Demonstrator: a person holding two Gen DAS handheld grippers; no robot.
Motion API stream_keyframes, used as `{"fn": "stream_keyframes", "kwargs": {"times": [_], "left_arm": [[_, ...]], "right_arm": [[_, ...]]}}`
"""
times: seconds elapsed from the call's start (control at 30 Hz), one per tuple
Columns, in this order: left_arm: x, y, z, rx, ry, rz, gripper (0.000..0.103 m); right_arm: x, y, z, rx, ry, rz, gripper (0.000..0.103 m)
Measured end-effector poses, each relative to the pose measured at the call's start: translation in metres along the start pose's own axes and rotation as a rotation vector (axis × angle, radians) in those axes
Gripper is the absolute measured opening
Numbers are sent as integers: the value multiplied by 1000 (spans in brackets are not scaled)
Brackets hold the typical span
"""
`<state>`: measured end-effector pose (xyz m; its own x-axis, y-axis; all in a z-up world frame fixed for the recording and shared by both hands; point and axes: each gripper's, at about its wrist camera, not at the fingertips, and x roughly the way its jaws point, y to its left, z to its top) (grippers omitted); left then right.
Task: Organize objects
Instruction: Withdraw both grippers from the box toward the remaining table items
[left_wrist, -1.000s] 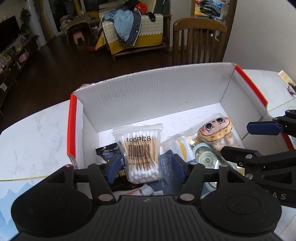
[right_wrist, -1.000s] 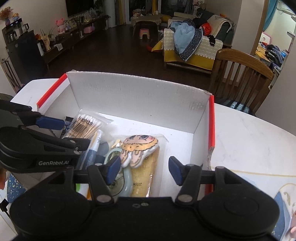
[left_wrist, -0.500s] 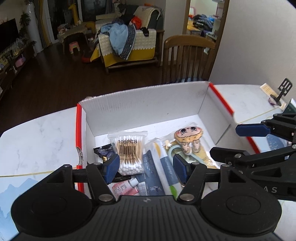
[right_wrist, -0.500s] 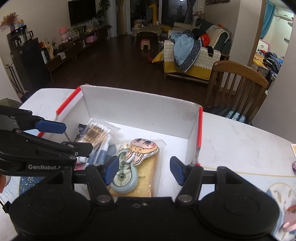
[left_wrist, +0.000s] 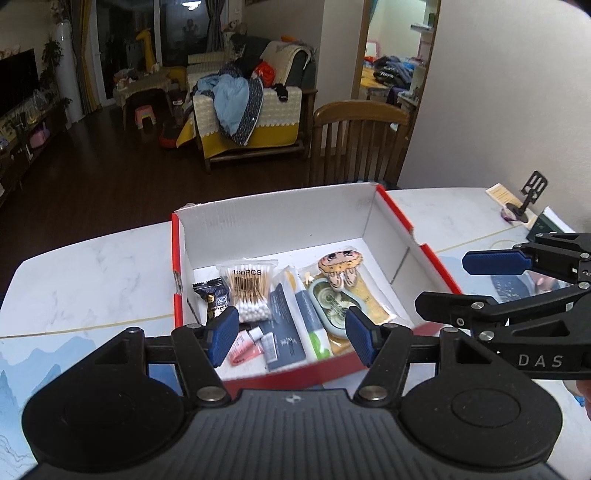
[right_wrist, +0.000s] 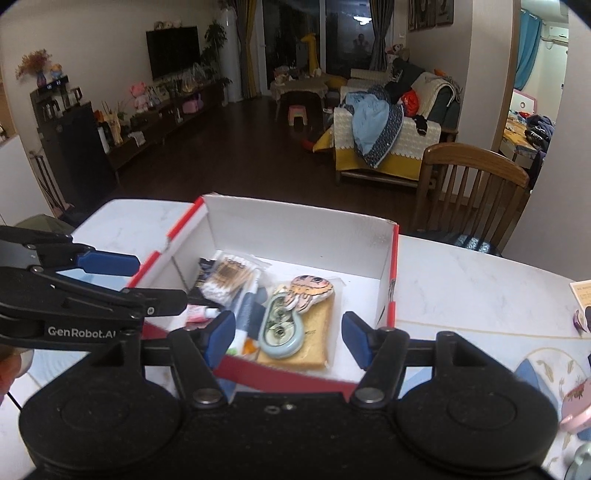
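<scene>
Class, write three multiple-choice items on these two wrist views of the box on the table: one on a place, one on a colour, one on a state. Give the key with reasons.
1. Where does the bag of cotton swabs lie?
A. in the box
B. on the chair
C. on the bare table

2. What colour are the box's outer edges?
A. green
B. red
C. yellow

3. How stands the left gripper?
A. shut on the swabs
B. shut on the box wall
C. open, holding nothing

Key: 1 A, the bag lies on the box floor beside a dark sachet; 2 B, the rim shows red; 3 C, its blue pads stand apart with nothing pressed between.
</scene>
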<state>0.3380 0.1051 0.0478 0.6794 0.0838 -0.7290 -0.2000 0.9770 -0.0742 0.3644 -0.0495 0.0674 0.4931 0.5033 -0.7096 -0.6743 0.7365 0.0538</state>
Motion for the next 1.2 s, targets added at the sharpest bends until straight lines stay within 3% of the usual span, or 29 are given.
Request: {"fn": "stream_keyframes", "kwargs": {"times": [0.23, 0.37, 0.57, 0.63, 0.73, 0.8, 1.03, 1.2], "left_arm": [[-32, -1, -21, -28, -24, -28, 66], [-44, -3, -35, -20, -37, -34, 66], [-60, -6, -53, -5, -48, -37, 66], [-64, -5, -59, -8, -53, -40, 67], [-70, -4, -68, -14, -63, -41, 82], [-74, -2, -74, -20, -71, -41, 82], [-75, 4, -97, -46, -52, -42, 83], [-66, 10, -116, -74, -13, -34, 84]], "right_arm": [[-35, 13, -17, 28, -45, 27, 64], [-47, 21, -31, 48, -61, 36, 75], [-57, 33, -47, 33, -75, 27, 77], [-62, 37, -53, 32, -81, 26, 82], [-67, 40, -60, 35, -92, 30, 87], [-70, 42, -63, 31, -101, 16, 90], [-71, 49, -89, 16, -101, 30, 102], [-67, 54, -109, 1, -89, 16, 102]]}}
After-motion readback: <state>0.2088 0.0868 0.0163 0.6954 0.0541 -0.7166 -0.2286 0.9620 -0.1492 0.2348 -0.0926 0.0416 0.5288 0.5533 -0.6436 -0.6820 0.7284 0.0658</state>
